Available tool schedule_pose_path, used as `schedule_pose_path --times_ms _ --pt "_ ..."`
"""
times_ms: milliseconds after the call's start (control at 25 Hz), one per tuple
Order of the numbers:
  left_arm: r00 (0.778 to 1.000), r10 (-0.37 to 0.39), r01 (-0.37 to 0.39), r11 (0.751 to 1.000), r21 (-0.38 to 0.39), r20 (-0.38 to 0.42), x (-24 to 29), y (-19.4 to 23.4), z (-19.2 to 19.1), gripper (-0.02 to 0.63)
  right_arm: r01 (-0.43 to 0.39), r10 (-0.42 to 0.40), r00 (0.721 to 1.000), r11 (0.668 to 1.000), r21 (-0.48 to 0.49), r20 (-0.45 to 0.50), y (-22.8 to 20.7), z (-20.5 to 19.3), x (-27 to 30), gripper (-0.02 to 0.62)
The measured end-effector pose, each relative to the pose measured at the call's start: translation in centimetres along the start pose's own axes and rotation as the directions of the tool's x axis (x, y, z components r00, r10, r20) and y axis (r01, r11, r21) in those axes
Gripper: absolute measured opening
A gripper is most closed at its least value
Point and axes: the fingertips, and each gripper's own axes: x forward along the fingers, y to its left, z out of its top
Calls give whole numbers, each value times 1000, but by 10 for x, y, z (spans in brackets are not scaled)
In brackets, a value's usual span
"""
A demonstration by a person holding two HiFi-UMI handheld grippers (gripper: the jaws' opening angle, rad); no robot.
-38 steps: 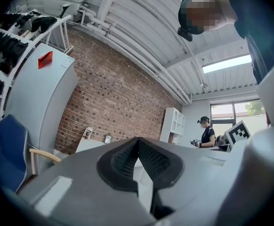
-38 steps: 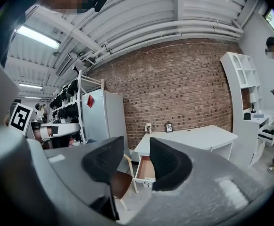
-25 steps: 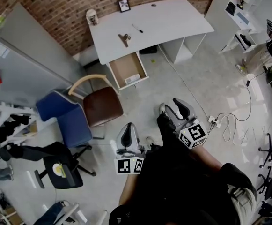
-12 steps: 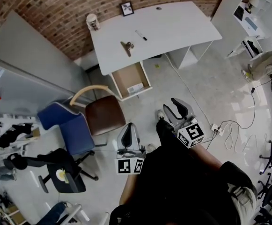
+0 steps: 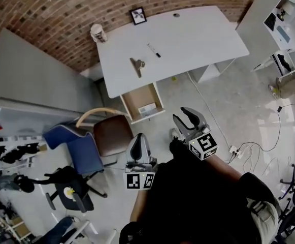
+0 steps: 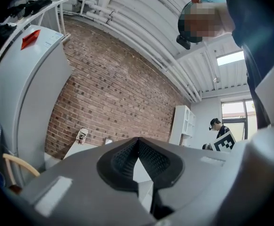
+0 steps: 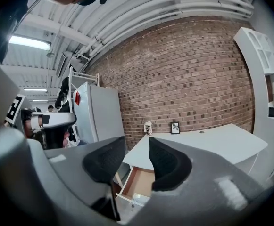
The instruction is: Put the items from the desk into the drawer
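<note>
A white desk (image 5: pixel 188 39) stands against the brick wall. On it lie a metal clip (image 5: pixel 137 65) and a black pen (image 5: pixel 154 50), with a cup (image 5: pixel 98 33) and a small picture frame (image 5: pixel 138 16) at its back edge. Below its front left corner a wooden drawer (image 5: pixel 139 96) stands pulled out with a white item (image 5: pixel 147 108) inside. My left gripper (image 5: pixel 138 139) is shut and empty, well short of the desk, its pads (image 6: pixel 127 157) touching. My right gripper (image 5: pixel 185 115) is open with nothing between its pads (image 7: pixel 167 164), and the drawer (image 7: pixel 139 182) shows beyond them.
A brown chair (image 5: pixel 113 133) and a blue chair (image 5: pixel 81 146) stand left of the drawer, near my left gripper. A grey cabinet (image 5: pixel 30 85) is at the far left and white shelves (image 5: pixel 284 19) at the right. Cables (image 5: pixel 249 146) trail over the floor at the right.
Both grippers have moved forward together towards the desk. The desk and open drawer now sit closer and lower in the head view. Neither gripper's jaws look different.
</note>
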Motion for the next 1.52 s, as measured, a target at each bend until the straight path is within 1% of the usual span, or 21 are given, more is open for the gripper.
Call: schedule_pose_path --times_ms 200,320,520,720,960,1240,1520 --pt "1000 29 -29 999 26 10 35 -6 5 11 -19 19 1000 1000 0 11 -40 12 22 155" --pt "999 40 -40 999 27 9 47 -8 6 11 -22 22 1000 1000 -2 12 -54 16 31 156" --pt "1000 24 -24 999 25 10 66 -11 1 11 -12 12 1000 1000 -10 8 -75 19 51 156" --pt "1000 -6 6 1000 18 12 94 -3 -3 11 -5 5 1000 1000 -17 -8 -93 18 77 156" --pt "1000 -23 23 1000 6 20 136 18 -3 11 4 -5 999 1000 -27 -37 -116 19 116 156" --pt "999 -34 34 999 -20 8 190 55 4 11 8 -10 995 1000 -23 -98 -142 15 176 156" --pt "998 -48 46 997 -53 -28 242 92 -3 11 26 -29 981 999 -20 -191 -176 -9 243 156"
